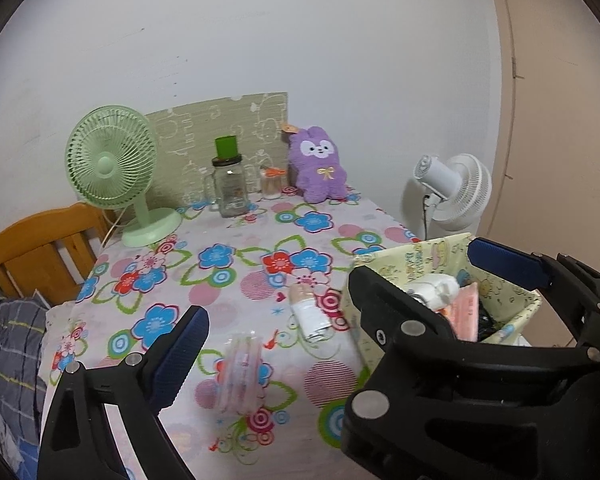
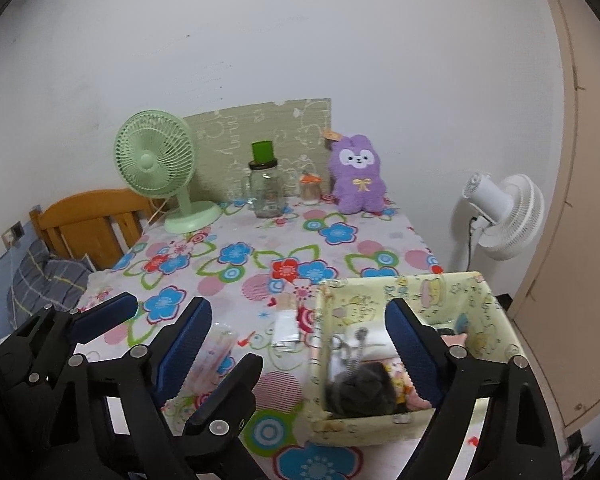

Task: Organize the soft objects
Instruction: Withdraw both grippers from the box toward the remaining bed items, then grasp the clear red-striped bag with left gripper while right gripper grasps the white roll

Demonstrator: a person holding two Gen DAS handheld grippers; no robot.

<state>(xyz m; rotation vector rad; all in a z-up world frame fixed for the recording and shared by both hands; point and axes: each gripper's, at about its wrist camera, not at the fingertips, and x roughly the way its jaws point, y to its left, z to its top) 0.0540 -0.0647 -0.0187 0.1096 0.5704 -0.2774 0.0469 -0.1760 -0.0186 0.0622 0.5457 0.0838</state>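
Note:
A purple plush bunny (image 1: 318, 164) (image 2: 358, 180) sits upright at the far end of the flowered table (image 1: 228, 292), against the wall. A yellow patterned fabric box (image 1: 420, 256) (image 2: 400, 424) stands at the near right and holds a pink item, white items and a dark fluffy thing. A small white roll (image 1: 308, 312) (image 2: 286, 328) and a clear plastic pack (image 1: 240, 376) (image 2: 214, 350) lie left of the box. My left gripper (image 1: 296, 320) (image 2: 192, 330) is open above the pack, its right finger hidden. My right gripper (image 2: 298, 308) (image 1: 416, 260) is open, straddling the box's left wall.
A green desk fan (image 1: 112, 164), a glass jar with a green lid (image 1: 230, 188) and a small jar (image 1: 271, 184) stand at the back. A white floor fan (image 1: 456, 188) is off the right edge. A wooden headboard (image 1: 40, 248) and plaid bedding (image 1: 8, 340) lie to the left.

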